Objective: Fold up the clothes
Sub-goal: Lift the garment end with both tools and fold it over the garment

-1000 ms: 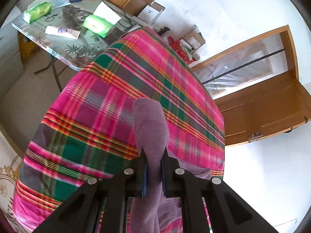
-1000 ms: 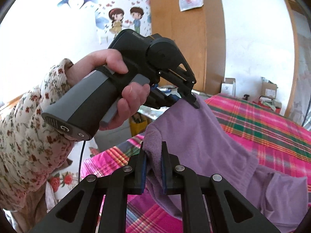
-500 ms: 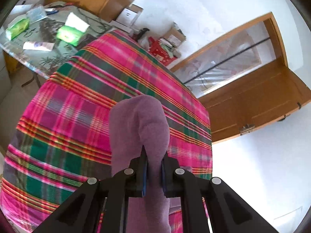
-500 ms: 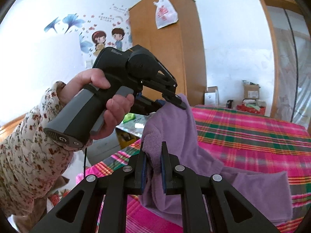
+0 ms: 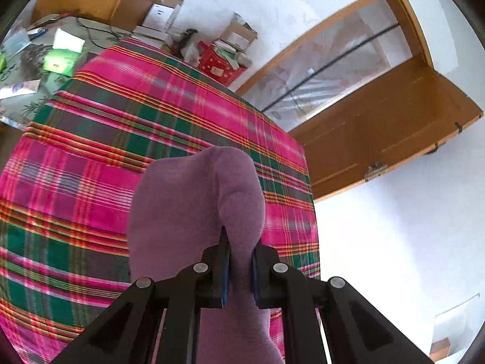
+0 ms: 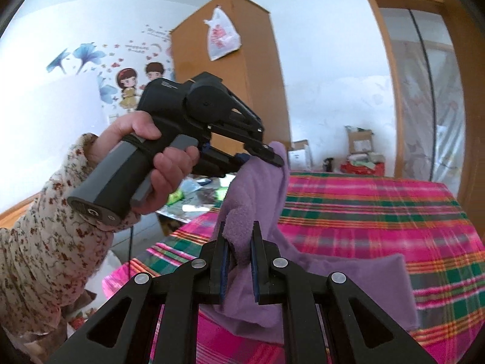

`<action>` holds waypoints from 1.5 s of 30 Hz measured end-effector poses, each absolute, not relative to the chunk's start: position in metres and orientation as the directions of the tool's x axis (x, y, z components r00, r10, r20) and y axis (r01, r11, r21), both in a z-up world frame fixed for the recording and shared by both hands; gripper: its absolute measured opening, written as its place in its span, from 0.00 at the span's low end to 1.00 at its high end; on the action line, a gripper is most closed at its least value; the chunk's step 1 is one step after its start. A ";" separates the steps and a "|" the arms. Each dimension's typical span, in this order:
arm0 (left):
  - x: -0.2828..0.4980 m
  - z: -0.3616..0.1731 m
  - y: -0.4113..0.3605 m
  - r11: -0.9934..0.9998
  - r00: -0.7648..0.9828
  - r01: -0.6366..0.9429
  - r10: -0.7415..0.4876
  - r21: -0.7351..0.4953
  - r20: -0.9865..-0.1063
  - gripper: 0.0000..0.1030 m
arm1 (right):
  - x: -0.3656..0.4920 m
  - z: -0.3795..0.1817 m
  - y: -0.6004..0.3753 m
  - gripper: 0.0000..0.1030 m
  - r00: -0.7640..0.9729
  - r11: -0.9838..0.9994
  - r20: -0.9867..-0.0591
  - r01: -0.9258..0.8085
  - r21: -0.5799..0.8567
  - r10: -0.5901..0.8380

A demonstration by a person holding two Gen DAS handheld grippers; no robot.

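Note:
A purple garment (image 6: 257, 194) hangs in the air between both grippers, above a bed with a pink and green plaid cover (image 6: 379, 212). My left gripper (image 5: 239, 248) is shut on one edge of the purple garment (image 5: 194, 200); it also shows in the right wrist view (image 6: 266, 156), held by a hand in a floral sleeve. My right gripper (image 6: 239, 242) is shut on another edge close by. The garment's lower part (image 6: 363, 279) trails on the cover.
A side table (image 5: 39, 69) with green packs and papers stands left of the bed. Boxes and a red crate (image 5: 221, 60) sit by the far wall. A wooden wardrobe (image 6: 230, 75) and a wooden door (image 5: 379, 139) stand beyond the bed.
Both grippers have lifted the purple garment higher above the bed and swung toward the door side. Both grips have held.

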State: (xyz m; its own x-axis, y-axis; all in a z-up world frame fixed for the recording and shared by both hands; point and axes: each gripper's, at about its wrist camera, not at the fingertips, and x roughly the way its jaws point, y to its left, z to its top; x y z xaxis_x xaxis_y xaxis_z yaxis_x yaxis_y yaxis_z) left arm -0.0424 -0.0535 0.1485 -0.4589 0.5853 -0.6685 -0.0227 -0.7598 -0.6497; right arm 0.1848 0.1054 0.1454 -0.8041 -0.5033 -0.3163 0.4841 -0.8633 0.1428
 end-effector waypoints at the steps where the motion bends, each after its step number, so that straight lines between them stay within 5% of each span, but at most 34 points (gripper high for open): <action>1: -0.044 0.148 -0.047 -0.761 -0.451 -0.030 0.589 -0.648 -0.671 0.11 | 0.185 0.145 0.111 0.12 -0.810 -0.869 -0.316 0.472 0.149 -0.494; 17: -0.083 0.134 0.042 -0.764 -0.325 -0.104 0.631 -0.637 -0.704 0.11 | 0.176 0.140 0.185 0.12 -0.870 -0.925 -0.329 0.304 0.229 -0.368; 45: -0.130 0.038 0.128 -0.788 -0.115 -0.077 0.616 -0.611 -0.779 0.12 | 0.142 0.072 0.267 0.12 -0.824 -0.945 -0.513 0.079 0.318 -0.241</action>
State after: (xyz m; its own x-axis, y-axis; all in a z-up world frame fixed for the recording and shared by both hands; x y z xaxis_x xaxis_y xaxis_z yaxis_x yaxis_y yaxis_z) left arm -0.1303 0.1279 0.0378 -0.1154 0.6158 -0.7794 -0.0766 -0.7878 -0.6111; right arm 0.1423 0.2673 0.0719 -0.8238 -0.2414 -0.5129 0.0786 -0.9447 0.3183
